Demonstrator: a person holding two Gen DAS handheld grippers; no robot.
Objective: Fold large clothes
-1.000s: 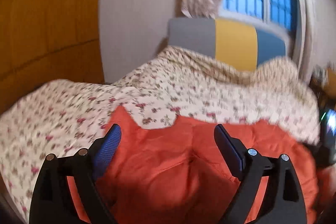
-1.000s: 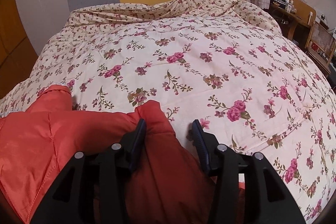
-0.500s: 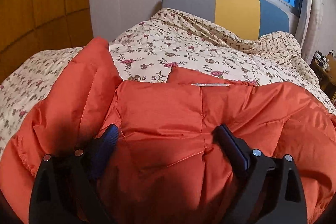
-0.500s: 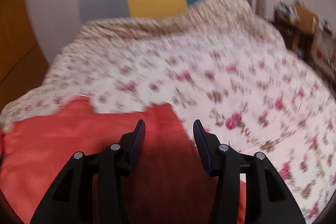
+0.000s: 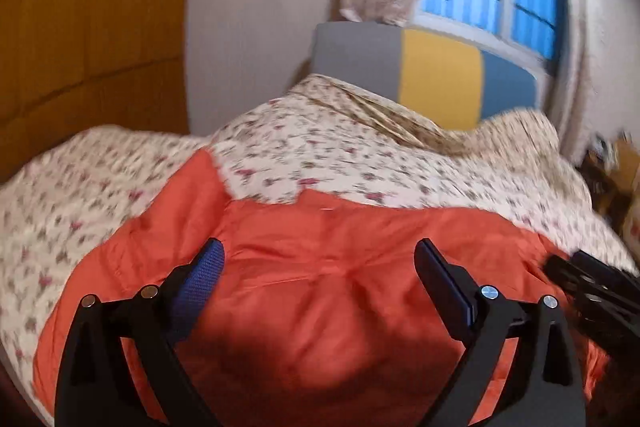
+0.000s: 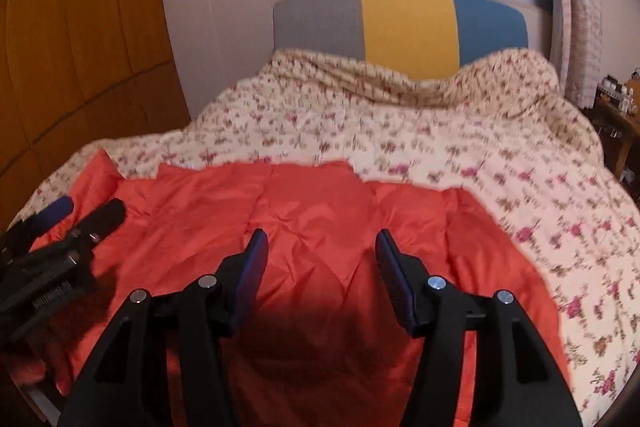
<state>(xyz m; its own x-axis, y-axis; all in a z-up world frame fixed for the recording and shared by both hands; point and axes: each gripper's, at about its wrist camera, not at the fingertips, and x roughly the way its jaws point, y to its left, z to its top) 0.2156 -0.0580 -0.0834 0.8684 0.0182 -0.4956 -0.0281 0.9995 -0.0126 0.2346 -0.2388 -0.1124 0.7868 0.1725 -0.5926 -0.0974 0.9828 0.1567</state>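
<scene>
Floral bedding (image 6: 460,155) filled the frame's upper half, and the orange jacket (image 6: 320,211) lay across its lower half, long axis left to right. Your left gripper (image 5: 320,267) hung wide open above it; your right gripper (image 6: 320,251), jaws just opening and empty, had lifted off the hem.

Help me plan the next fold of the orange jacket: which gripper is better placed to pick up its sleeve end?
Probably the left gripper: it hovers open beside the orange jacket's sleeve end, at that view's left edge. The right gripper, jaws just opening and holding nothing, sits over the jacket's middle, farther from it.
</scene>
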